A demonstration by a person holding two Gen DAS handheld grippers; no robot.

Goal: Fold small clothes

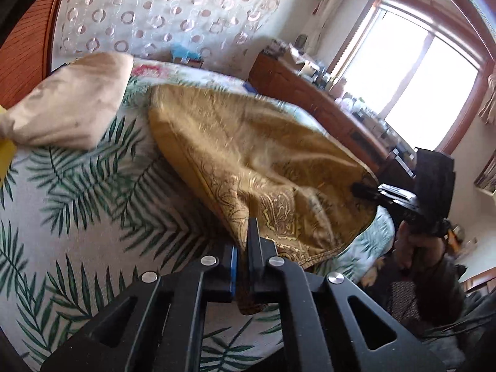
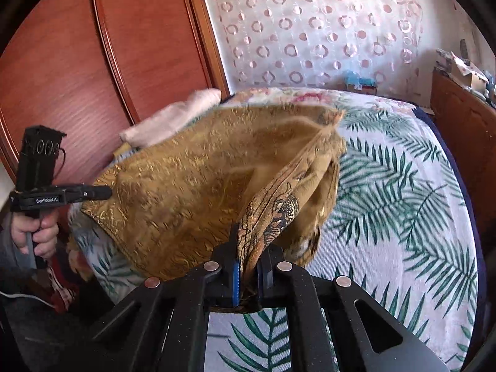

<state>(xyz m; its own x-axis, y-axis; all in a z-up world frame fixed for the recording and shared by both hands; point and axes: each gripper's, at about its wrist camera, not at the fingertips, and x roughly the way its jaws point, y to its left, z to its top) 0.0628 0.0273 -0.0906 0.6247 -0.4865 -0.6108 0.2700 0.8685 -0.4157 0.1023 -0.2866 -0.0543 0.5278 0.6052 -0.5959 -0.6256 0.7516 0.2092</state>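
In the left wrist view, the left gripper (image 1: pixel 243 266) is pinching a bunched edge of the mustard-gold, paisley-printed thin cloth garment (image 1: pixel 248 152), its fingers closed tight on the fabric. The garment is stretching away toward two o'clock, where the right gripper (image 1: pixel 367 189) is clamping the far corner, and it is hanging partly lifted over the white bedspread with green palm-leaf print (image 1: pixel 77 204). A beige pillow (image 1: pixel 68 105) is lying at ten o'clock.

In the right wrist view, the right gripper (image 2: pixel 248 279) is squeezing a gathered hem between nearly shut fingers, and the left gripper (image 2: pixel 99 192) is gripping the opposite edge at nine o'clock. The cloth is blurring, billowing above the bed.

Judging by this, the step in hand is spreading or shaking the garment out before the first fold; next, both ends likely need lowering flat and taut onto the bedspread. A small cardboard box (image 2: pixel 361 86) is sitting at one o'clock by the wall; its contents cannot be made out.
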